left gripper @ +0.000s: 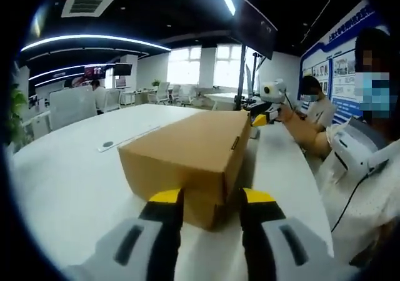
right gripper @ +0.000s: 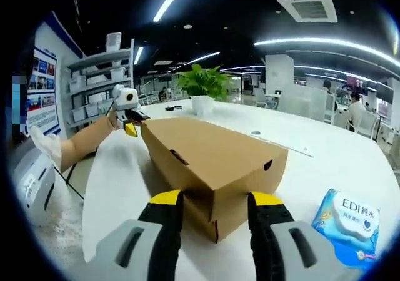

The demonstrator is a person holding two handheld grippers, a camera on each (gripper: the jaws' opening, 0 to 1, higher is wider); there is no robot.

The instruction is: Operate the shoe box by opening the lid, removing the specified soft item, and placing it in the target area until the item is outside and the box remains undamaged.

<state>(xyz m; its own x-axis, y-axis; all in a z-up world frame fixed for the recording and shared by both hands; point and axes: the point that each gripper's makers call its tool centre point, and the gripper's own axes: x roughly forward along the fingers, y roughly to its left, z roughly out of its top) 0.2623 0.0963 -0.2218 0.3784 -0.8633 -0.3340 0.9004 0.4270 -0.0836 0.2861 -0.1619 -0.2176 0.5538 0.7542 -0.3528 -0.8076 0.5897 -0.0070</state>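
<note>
Plainly dealing with a cardboard box (left gripper: 194, 150), likely light and hollow: walls stiff enough to keep shape, yet prone to creasing or tearing under a hard pinch. Judging the lid (right gripper: 219, 147) as the part to take, by its lower lip at either short end, lifting both ends evenly rather than squeezing the sides. Expecting the soft item inside to be limp and yielding, calling for a gentle pinch; not seeing it, with the lid lying shut.

Resting lengthwise on the white table (left gripper: 75, 168), lid down over the base, one short end facing each view.

Holding the left gripper (left gripper: 212, 197) wide open and gripping nothing, yellow-tipped jaws standing either side of the box's near corner, low against the end wall; not managing to tell whether either tip is touching the cardboard.

Holding the right gripper (right gripper: 214, 200) likewise wide open and empty, jaws flanking the opposite short end, tips just below the lid's overhanging edge, where the base is peeking out.

Catching, in each view, the other gripper small at the box's far end.

Lying just right of the right gripper, apart from the box: a blue tissue pack (right gripper: 350, 221). Standing well beyond the box: a potted plant (right gripper: 203, 81).
</note>
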